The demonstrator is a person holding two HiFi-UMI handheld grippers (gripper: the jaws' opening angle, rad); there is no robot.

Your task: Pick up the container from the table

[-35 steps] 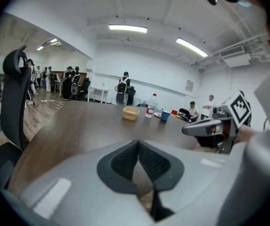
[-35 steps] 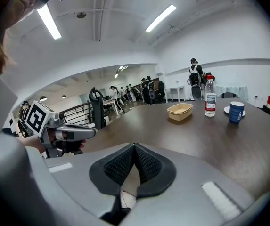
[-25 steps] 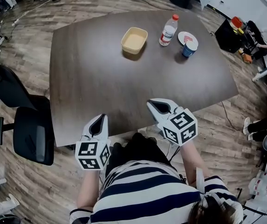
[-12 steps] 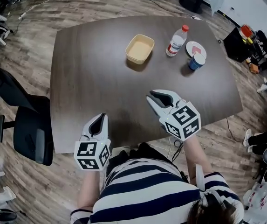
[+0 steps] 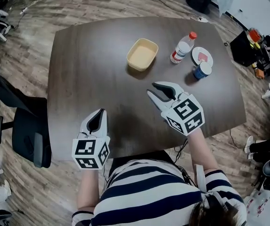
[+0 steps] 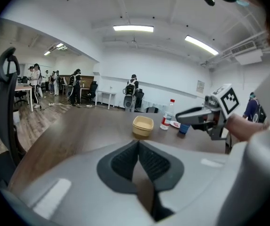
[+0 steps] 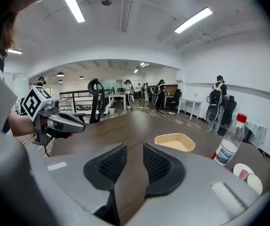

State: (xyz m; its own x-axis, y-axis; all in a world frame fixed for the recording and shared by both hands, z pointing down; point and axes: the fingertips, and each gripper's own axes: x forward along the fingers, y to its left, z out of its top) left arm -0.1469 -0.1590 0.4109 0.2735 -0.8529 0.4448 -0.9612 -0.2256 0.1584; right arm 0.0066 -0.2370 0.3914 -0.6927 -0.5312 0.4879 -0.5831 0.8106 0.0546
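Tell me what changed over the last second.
The left tongs and right tongs moved forward over the table toward the container. The right tongs, shut before, are opening, nothing between them. The left tongs stay shut; container, bottle and cup have not moved.

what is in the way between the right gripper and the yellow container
Nothing visible. Only bare table lies between the right gripper, whose jaws are opening with nothing between them, and the container. The bottle, cup and plate stand further right in the head view, off that line.

table (image 5: 92,74): dark matt wood | container (image 5: 142,54): smooth plastic | bottle (image 5: 182,48): clear plastic
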